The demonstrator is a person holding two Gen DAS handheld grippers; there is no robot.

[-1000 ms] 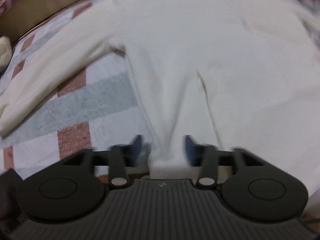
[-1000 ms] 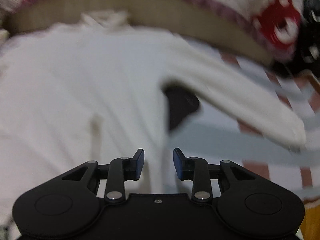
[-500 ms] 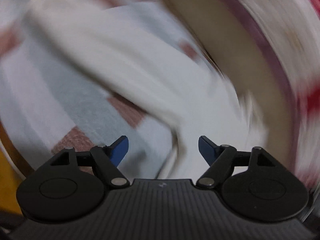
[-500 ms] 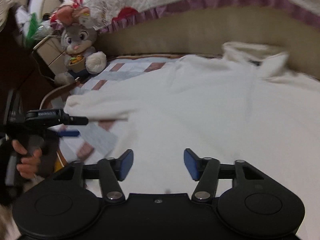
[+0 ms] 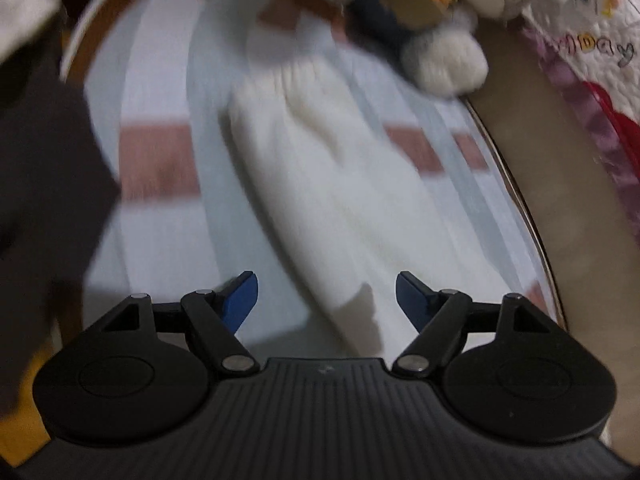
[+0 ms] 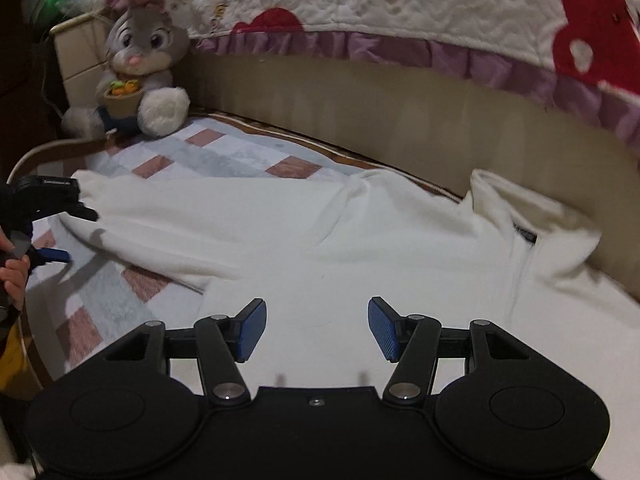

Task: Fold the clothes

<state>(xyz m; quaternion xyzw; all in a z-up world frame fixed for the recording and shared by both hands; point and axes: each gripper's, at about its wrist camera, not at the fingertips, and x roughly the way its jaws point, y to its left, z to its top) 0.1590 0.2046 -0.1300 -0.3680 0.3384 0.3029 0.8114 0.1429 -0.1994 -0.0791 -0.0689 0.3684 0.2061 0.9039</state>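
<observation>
- Left gripper (image 5: 326,294): blue pads spread wide, nothing pinched; poised just above the white sleeve (image 5: 320,184), which passes under the gap between the pads.
- Left gripper also seen from the right wrist camera (image 6: 60,224) at the left border, held in a hand (image 6: 12,276), at the cuff end of the sleeve (image 6: 168,232).
- Right gripper (image 6: 316,330): blue pads apart, empty; hovering over the body of the white sweater (image 6: 360,280), no contact with the cloth discernible.
- White sweater: spread flat on the bed, collar (image 6: 524,216) toward the beige headboard (image 6: 360,112), one sleeve stretched out sideways toward the bed's edge.
- Bed cover (image 6: 224,160): pale checked pattern with reddish and grey squares, lying beneath the sweater.
- Plush rabbit (image 6: 140,64): seated upright in the far corner of the bed, well apart from the sweater body; near the sleeve's cuff in the left wrist view (image 5: 444,60).
- Quilt (image 6: 400,4): white with red and purple trim, draped over the headboard's top.
</observation>
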